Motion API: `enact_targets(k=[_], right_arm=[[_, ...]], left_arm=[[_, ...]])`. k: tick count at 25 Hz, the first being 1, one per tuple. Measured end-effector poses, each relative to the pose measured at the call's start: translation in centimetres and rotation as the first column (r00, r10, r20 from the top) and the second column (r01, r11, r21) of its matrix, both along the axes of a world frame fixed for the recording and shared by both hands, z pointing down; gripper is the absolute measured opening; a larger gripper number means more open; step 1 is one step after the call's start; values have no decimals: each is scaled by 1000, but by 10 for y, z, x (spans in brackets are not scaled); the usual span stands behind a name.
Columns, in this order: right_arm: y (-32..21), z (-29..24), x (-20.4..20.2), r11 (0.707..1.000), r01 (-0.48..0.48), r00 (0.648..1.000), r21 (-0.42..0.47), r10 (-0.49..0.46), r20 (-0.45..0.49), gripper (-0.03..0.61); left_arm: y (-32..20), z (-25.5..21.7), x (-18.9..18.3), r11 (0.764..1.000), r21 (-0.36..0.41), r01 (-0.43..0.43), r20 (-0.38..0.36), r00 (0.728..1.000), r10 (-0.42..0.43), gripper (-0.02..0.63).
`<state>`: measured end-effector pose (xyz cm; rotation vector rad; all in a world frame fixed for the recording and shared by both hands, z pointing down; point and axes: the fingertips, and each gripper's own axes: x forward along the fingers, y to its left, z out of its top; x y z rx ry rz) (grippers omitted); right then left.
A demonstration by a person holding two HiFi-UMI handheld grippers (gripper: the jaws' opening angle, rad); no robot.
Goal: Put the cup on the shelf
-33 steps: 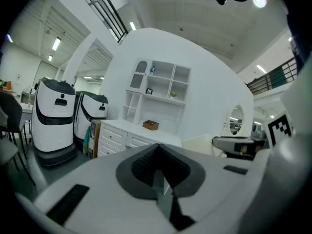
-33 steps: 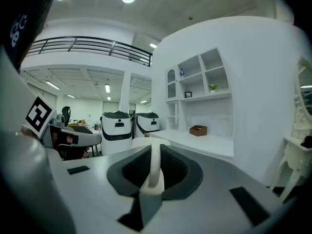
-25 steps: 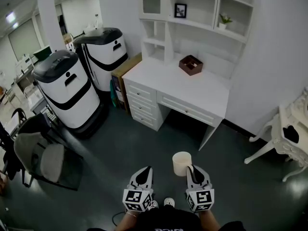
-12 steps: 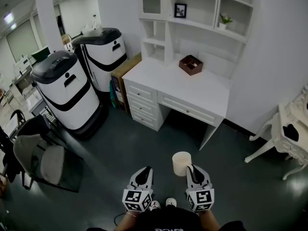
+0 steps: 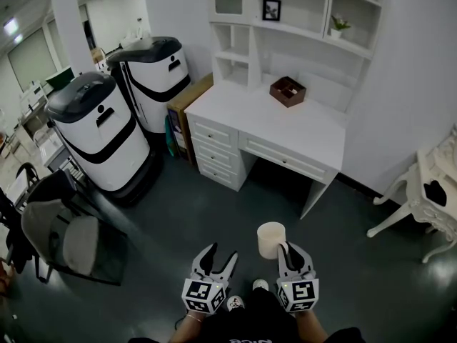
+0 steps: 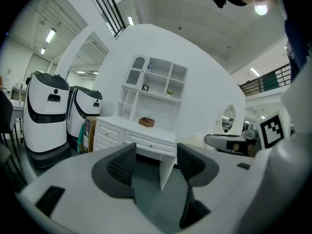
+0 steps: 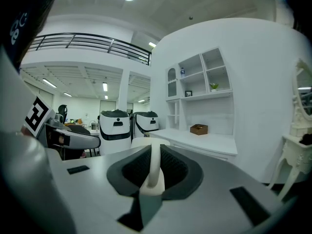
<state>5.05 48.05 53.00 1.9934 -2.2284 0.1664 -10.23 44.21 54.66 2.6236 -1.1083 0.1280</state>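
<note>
A cream cup (image 5: 270,239) hangs low in the head view, over the dark floor. My right gripper (image 5: 284,250) is shut on its handle (image 7: 154,165), and the cup's body (image 7: 145,141) shows just beyond the jaws in the right gripper view. My left gripper (image 5: 218,260) is beside it; its jaws have just been opening and now stand open with nothing between them (image 6: 156,161). The white shelf unit (image 5: 308,7) rises over a white desk (image 5: 265,123) ahead, well apart from both grippers.
On the desk sits a brown box (image 5: 288,91). The shelves hold a small picture frame (image 5: 270,9) and a potted plant (image 5: 339,26). Two white and black machines (image 5: 96,131) stand at the left, with a chair (image 5: 61,234) nearer me. A white ornate table (image 5: 432,199) is at the right.
The left gripper's jaws have opened from shut. The view has shifted a little toward the desk. The right gripper still holds the cup.
</note>
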Motion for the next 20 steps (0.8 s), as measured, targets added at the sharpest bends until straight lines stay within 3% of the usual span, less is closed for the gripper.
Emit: enact_targets(k=[8, 20], right_arm=[[-32, 4, 0, 999, 38, 999, 20, -39, 6, 58], [-170, 1, 32, 986, 167, 986, 17, -167, -6, 58]], left_arm=[[-21, 12, 4, 1000, -26, 0, -5, 1000, 0, 252], [-133, 11, 27, 989, -38, 143, 0, 990, -143, 252]])
